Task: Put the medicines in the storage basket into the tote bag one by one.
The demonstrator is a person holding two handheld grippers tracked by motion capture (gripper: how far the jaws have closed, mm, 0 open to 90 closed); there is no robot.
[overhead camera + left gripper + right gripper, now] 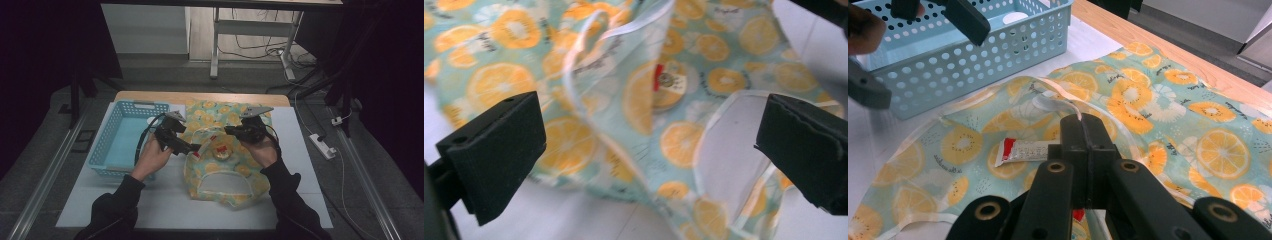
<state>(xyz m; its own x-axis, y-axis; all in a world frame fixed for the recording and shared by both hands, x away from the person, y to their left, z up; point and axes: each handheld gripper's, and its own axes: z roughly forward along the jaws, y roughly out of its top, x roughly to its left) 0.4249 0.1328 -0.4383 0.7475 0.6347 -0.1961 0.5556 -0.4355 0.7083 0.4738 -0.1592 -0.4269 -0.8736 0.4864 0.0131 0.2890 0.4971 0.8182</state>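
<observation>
Claws both over the orange-print cloth (220,150) on the white desk (165,205), seen from the high view: left claw (192,148) at the cloth's left edge, jaws spread; right claw (231,131) over the cloth's upper middle, jaws together. Blue basket (120,137) standing just left of the cloth, near the left hand (152,157). Small packet (220,150) lying on the cloth between the two claws.

From the left gripper view: black jaws wide apart, nothing pressed between them, hanging above the cloth (684,140). White trim of the cloth raised in a fold ahead. Packet (669,82) beyond the fold, resting on the print.

From the right gripper view: jaws pressed together, pinched on the white trim (1068,105) of the cloth (1168,115), which rises to their tip. Packet (1023,150) with a red end lying on the cloth just left of the jaws. Basket (998,50) farther back, with the left claw (933,12) in front of it, jaws apart.
</observation>
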